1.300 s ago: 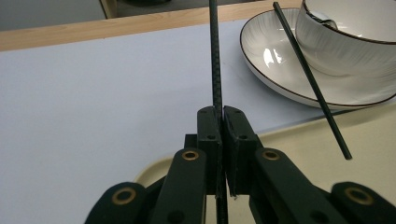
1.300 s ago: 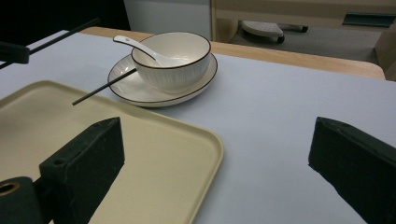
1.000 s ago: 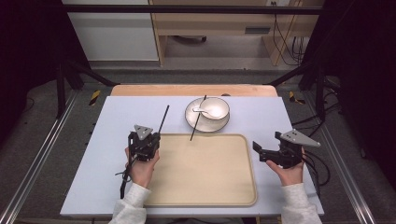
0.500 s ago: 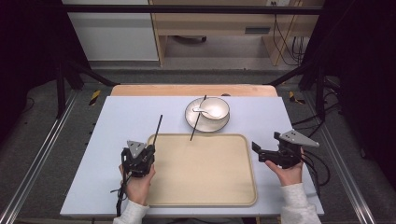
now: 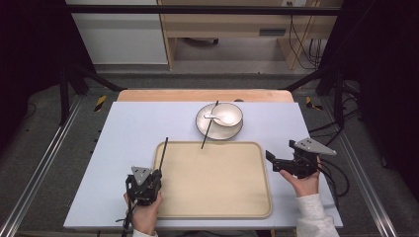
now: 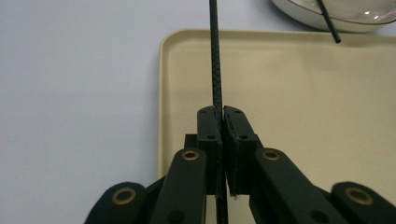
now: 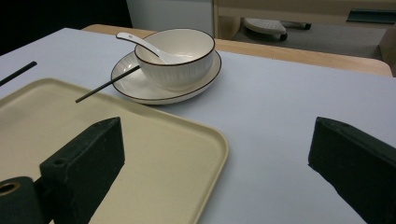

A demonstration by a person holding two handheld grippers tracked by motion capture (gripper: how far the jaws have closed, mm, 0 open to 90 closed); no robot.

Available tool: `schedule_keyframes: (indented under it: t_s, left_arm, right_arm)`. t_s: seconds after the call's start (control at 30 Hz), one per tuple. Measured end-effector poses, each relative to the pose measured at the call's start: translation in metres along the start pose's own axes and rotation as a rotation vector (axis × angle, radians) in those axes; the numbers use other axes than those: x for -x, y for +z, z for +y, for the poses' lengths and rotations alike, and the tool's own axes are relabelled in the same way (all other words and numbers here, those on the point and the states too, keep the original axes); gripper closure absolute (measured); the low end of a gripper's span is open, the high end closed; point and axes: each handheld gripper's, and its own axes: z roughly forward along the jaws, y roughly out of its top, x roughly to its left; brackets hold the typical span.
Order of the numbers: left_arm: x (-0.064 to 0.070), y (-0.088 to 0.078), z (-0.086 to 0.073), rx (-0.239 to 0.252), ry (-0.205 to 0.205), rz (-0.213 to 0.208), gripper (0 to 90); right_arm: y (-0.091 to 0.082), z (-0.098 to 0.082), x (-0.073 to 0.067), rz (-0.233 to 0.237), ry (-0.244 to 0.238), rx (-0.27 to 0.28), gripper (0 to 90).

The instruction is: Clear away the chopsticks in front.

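Pale lilac tabletop (image 5: 128, 133) on a wooden bench, dark curtains both sides, cabinets behind. Beige tray (image 5: 247, 207) sits at the near middle, bare. Beyond its far edge: white bowl (image 5: 232, 114) on a saucer (image 5: 203, 129), white ceramic spoon (image 5: 215, 117) inside the bowl. A second black chopstick (image 5: 209, 126) leans across the saucer rim, its low tip over the tray's far edge. Nothing lies between the grippers and the tray.

Left gripper (image 5: 146, 180) sits over the tray's near-left corner, jaws pressed together on a thin black chopstick (image 5: 162, 150). Long axis runs away from the person, leaning slightly right, tip near the tray's far-left corner, along the tray's left rim. Left gripper view gives the pinch itself: the stick (image 6: 215, 65) is clamped between the pads, passes through and sticks out behind them, with the tray rim just left of it.

Right gripper (image 5: 274, 161) hangs just off the tray's right edge, aimed left, jaws spread wide with nothing between. Right gripper view gives the low-angle look: bowl's ribbed wall, dark rim line, leaning chopstick (image 7: 107, 84) propped on the saucer.
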Motion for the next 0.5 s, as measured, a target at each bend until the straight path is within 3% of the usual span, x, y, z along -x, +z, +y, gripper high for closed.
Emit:
schedule_keyframes:
  t_s: [0.5]
  left_arm:
    - [0.002, 0.010, -0.007, -0.065, 0.002, 0.025, 85.5]
  right_arm:
    - [0.002, -0.001, -0.001, 0.000, -0.004, -0.006, 4.1]
